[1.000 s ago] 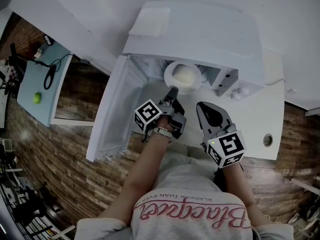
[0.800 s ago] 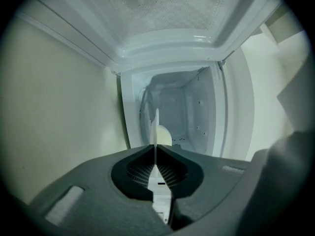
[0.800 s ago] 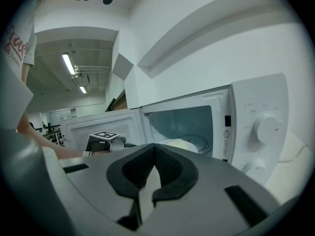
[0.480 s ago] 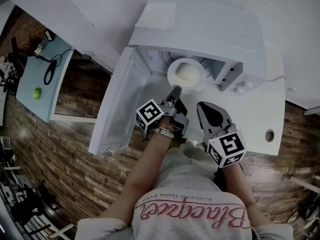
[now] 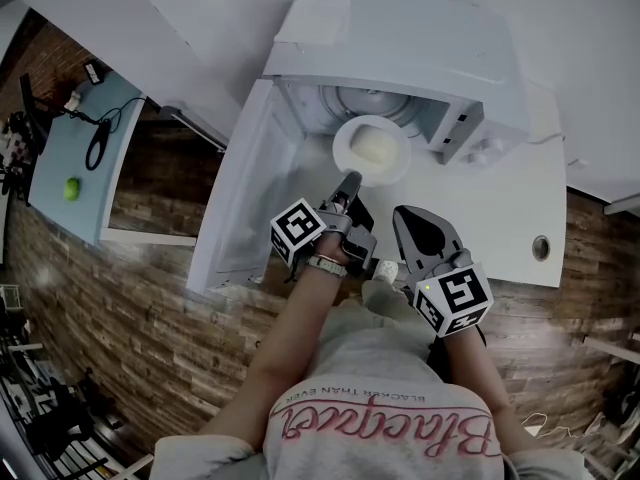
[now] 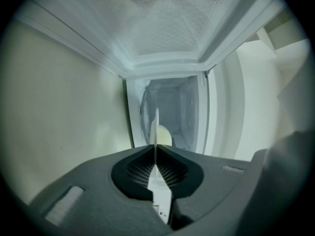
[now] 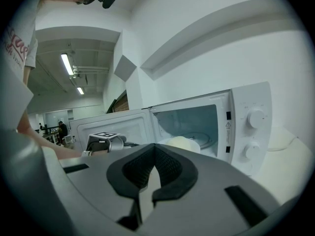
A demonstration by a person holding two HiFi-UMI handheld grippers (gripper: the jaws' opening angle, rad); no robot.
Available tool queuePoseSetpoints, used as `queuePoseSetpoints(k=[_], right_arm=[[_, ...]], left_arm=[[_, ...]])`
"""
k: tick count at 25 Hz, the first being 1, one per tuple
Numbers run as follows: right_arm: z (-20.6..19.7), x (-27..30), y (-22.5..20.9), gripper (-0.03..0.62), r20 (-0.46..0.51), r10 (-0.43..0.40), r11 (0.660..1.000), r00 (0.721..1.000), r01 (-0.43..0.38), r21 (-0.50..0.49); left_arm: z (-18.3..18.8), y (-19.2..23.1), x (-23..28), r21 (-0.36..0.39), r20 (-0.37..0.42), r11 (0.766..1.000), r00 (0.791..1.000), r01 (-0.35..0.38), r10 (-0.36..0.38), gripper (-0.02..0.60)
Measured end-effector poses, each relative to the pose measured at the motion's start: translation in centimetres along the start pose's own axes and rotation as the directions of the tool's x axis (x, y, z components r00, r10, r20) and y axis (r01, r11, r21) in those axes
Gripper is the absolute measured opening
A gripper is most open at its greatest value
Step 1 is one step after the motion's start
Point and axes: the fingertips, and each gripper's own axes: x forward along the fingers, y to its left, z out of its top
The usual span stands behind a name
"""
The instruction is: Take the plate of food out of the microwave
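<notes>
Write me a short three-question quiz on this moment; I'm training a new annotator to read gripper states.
1. True or false: the door of the microwave stands open.
2. Which gripper is clamped on the rim of the plate? A) the left gripper B) the right one C) neither
3. Fill in: the right gripper hangs over the counter beside the microwave, its jaws ___ with nothing between them.

Key: 1 true; 2 A; 3 shut.
</notes>
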Motion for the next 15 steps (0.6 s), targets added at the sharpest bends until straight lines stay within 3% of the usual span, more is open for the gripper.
queuePoseSetpoints(k=[15], right_arm=[[-1.0, -3.2, 4.3, 0.011, 0.026, -0.072, 0.996, 0.997, 0.071, 0.051]], left_arm=[[-1.2, -1.4, -6.3, -0.001, -0.02, 0.999, 0.999, 0.049, -0.049, 0.02]])
